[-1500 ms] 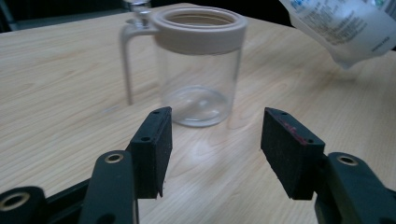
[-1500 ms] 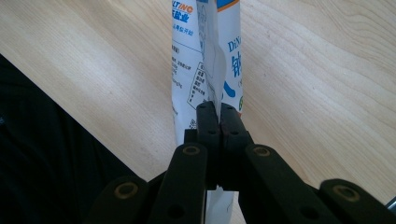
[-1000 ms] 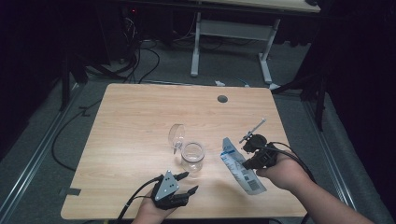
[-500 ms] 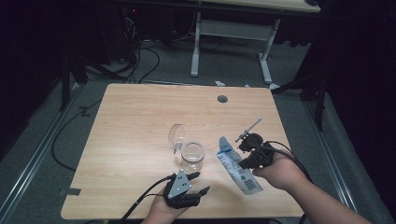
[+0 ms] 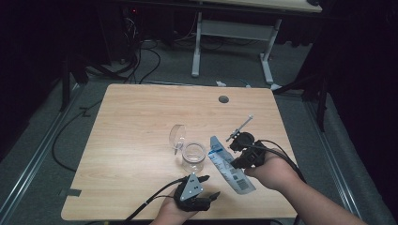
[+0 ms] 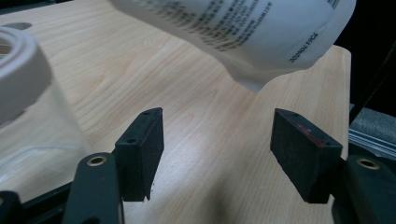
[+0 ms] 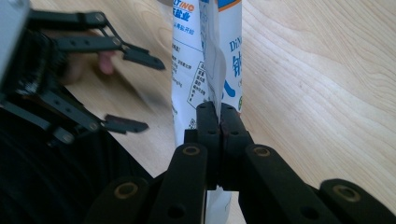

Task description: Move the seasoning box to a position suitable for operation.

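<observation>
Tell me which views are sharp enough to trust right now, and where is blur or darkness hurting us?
High view: table evenly lit, surroundings dark, jar faint because it is clear glass. Left gripper view: jaws sharp, jar blurred up close, pouch print soft. Right gripper view: pouch print readable, left gripper slightly blurred.

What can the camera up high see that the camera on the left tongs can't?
High view: the whole table, a clear lid leaning beside the glass jar, the right tongs pinching the white pouch, both hands, and the floor with cables.
Left gripper view: the left tongs up close, pads wide apart with nothing between them, and small print on the pouch.
Both: jar, pouch, wooden tabletop.
</observation>
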### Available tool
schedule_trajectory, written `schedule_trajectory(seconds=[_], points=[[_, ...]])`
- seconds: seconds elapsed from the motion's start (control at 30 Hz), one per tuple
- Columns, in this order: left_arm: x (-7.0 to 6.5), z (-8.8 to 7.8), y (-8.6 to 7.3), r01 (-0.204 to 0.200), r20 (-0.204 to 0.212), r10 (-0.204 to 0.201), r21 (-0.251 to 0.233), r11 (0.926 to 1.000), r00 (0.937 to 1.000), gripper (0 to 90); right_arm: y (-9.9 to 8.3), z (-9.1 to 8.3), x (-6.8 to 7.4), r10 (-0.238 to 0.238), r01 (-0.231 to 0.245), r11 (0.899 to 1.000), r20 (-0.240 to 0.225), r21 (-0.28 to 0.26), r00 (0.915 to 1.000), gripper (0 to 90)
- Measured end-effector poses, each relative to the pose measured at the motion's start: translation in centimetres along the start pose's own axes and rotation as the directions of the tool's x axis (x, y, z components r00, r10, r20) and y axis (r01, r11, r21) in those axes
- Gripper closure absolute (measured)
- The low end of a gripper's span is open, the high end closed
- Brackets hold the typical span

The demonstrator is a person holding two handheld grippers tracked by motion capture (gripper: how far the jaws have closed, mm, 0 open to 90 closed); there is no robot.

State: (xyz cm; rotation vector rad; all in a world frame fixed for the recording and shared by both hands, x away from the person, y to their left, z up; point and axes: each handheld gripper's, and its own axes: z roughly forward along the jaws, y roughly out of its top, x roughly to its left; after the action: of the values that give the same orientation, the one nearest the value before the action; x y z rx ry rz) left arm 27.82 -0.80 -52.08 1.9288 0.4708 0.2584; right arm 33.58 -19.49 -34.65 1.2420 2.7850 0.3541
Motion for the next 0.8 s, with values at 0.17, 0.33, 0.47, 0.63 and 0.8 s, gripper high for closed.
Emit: schedule_trajectory(seconds=[0.17,0.33,0.47,0.63,0.8], points=[[-0.6,0.7,0.2,-0.010,0.008,0.010,-0.003,0.9999,0.9999,31.9,0.6,0.1,0.8,-0.014,0.014,1.000,-0.009,-0.002,0.9999,89.5],[-1.2,1.6,0.5,-0.013,0.010,0.014,-0.017,0.9998,0.9999,28.5,1.3,-0.2,1.6,-0.029,0.029,0.999,-0.019,-0.015,0.9994,89.5],[-1.5,1.9,0.8,-0.026,-0.015,0.026,-0.026,0.9993,0.9996,28.2,1.6,-0.4,2.0,-0.036,0.036,0.999,-0.023,-0.021,0.9991,89.5],[-1.5,2.4,1.1,-0.019,-0.036,0.018,-0.026,0.9995,0.9992,27.5,1.8,-0.4,2.3,-0.041,0.041,0.999,-0.028,-0.028,0.9987,89.5],[-1.8,2.9,1.0,-0.043,-0.040,0.042,-0.017,0.9989,0.9983,24.7,2.1,-0.4,2.5,-0.041,0.040,0.999,-0.035,-0.030,0.9985,89.6]])
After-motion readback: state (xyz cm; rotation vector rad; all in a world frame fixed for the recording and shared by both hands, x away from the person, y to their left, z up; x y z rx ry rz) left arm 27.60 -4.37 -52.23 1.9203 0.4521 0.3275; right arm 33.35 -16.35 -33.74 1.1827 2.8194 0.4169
